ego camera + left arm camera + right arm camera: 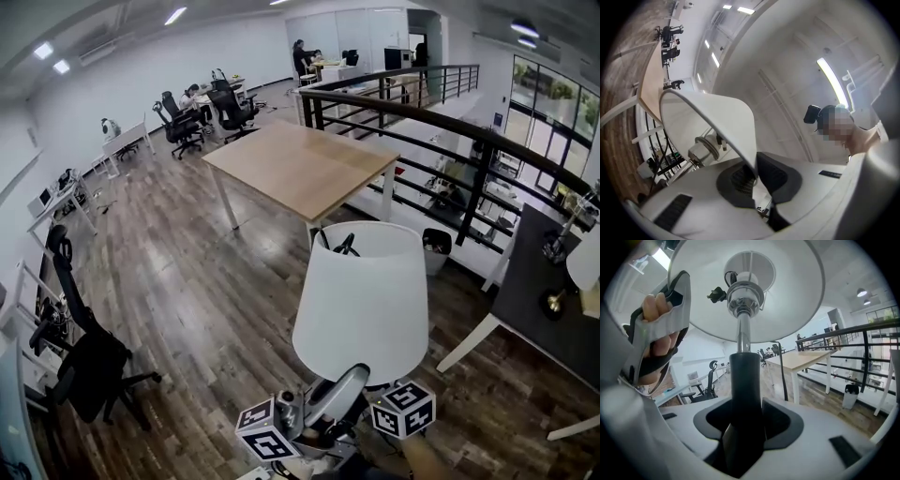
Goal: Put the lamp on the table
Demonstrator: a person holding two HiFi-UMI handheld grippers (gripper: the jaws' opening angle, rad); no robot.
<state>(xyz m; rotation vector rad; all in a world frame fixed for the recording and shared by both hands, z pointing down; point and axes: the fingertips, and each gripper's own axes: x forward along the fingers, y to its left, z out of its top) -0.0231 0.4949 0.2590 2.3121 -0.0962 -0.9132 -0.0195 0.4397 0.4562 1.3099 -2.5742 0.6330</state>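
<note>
I carry a lamp with a white shade [364, 302] low in the middle of the head view, above the wood floor. The left gripper [754, 180] is shut on the shade's rim [740, 136], which runs down between its pads. In the right gripper view that left gripper [670, 296] shows at the upper left, in a hand, at the shade's edge. My right gripper [745, 418] is shut on the lamp's black stem [745, 380], under the chrome socket [743, 296]. The light wooden table [300, 169] stands ahead, apart from the lamp.
A black railing [450, 131] runs behind and to the right of the wooden table. A dark table [544, 291] with small brass items stands at the right. A black office chair [84, 366] is at the left. A bin [436, 248] sits by the railing. People sit at desks far back.
</note>
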